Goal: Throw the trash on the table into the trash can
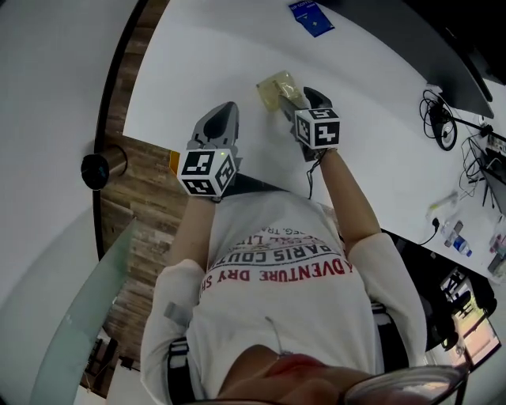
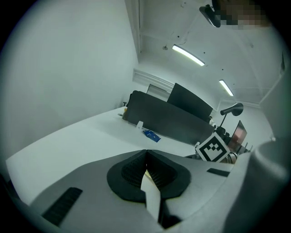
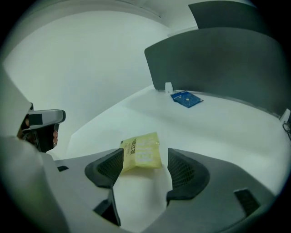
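Note:
A yellow snack packet (image 1: 277,88) lies flat on the white table (image 1: 205,55). My right gripper (image 1: 300,101) is at its near edge. In the right gripper view the packet (image 3: 142,152) sits between and just beyond the two dark pads, and the right gripper (image 3: 145,158) is open, neither pad pressing on it. My left gripper (image 1: 224,112) hovers over the table's near edge, left of the packet. In its own view the left gripper (image 2: 146,157) has its pads together. A pale strip shows below them; I cannot tell what it is.
A blue packet (image 1: 311,17) lies farther back on the table, near a dark partition (image 3: 218,63). Cables (image 1: 439,119) and small items crowd the table's right end. Left of the table is wooden floor (image 1: 142,198) with a round dark and metal object (image 1: 103,168).

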`<act>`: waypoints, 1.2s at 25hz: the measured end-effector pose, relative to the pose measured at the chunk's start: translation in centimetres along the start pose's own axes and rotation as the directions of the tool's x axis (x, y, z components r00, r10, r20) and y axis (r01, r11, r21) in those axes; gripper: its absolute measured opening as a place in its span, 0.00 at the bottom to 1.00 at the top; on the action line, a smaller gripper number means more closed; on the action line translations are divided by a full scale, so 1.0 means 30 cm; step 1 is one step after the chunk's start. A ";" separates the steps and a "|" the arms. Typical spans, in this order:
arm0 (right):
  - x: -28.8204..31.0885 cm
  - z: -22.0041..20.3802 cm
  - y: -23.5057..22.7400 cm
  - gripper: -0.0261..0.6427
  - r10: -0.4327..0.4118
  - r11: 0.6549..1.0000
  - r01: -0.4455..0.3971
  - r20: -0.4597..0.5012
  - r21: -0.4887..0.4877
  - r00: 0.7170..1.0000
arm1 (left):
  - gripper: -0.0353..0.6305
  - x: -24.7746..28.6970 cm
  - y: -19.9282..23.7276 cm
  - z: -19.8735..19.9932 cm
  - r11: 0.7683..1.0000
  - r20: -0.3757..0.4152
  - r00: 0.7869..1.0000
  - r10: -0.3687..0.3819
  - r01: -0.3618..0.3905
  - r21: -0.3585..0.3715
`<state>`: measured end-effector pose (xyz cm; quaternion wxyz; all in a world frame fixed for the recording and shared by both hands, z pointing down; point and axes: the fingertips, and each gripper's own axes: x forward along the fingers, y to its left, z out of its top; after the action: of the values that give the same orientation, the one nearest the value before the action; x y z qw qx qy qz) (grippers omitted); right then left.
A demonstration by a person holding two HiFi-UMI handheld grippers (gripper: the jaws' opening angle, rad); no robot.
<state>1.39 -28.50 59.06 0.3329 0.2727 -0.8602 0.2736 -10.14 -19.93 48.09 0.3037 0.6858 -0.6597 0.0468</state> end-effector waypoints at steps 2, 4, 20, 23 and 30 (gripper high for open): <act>0.040 -0.019 -0.015 0.48 -0.029 1.000 0.029 -0.041 0.007 0.999 | 0.09 0.010 0.035 -0.019 1.000 -0.018 1.000 -0.001 0.001 -0.003; 0.058 -0.032 -0.024 0.44 -0.052 0.999 0.052 -0.069 -0.010 0.996 | 0.09 0.015 0.058 -0.042 1.000 -0.032 0.999 -0.006 0.005 -0.012; -0.074 0.005 0.245 0.09 0.194 0.952 -0.183 0.023 -0.244 0.981 | 0.09 -0.232 0.017 -0.174 0.983 0.071 0.985 0.159 -0.151 -0.108; -0.057 -0.005 0.418 0.08 0.306 0.900 -0.293 -0.011 -0.323 0.952 | 0.09 -0.368 0.063 -0.244 0.951 0.093 0.957 0.274 -0.256 -0.172; 0.024 -0.158 0.947 0.08 0.472 0.748 -0.488 -0.156 -0.449 0.868 | 0.09 -0.793 0.311 -0.419 0.827 0.114 0.850 0.515 -0.457 -0.326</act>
<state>-15.57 -5.70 54.35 0.3214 -0.0518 -0.9358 0.1352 -17.59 7.43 50.54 0.3110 0.4439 -0.8393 -0.0414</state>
